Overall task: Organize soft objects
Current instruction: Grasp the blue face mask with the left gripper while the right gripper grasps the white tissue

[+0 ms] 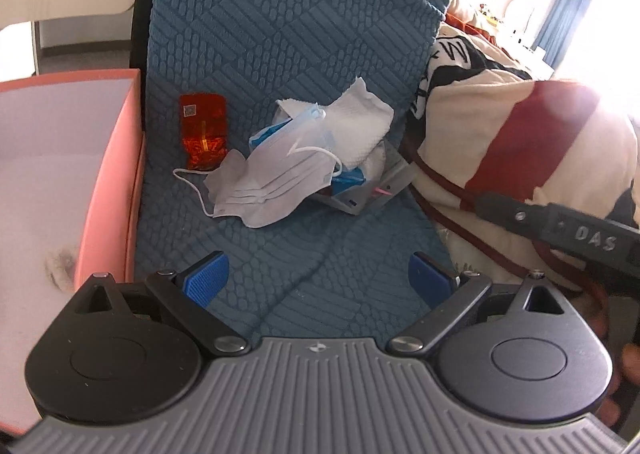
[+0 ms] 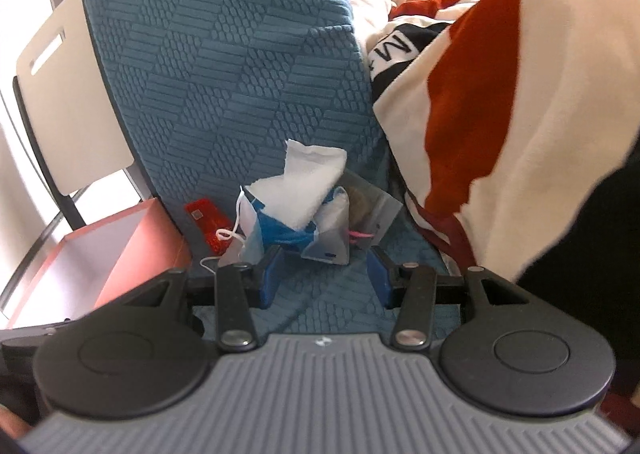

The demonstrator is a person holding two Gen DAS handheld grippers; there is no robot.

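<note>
Face masks (image 1: pixel 272 178) spread flat only from left gripper (image 1: pixel 318 274); both jaws apart, right gripper (image 2: pixel 325 280) empty.

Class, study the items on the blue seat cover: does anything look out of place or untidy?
Yes. The face mask, white tissue and clear pouch lie heaped together mid-seat, the mask's ear loop trailing loose, while the pink box beside them looks empty.

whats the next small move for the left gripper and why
Probably ease the left gripper forward to the face mask: its jaws are open and empty, the mask lies on top of the pile on the blue cover, and the pink box sits just left.
</note>
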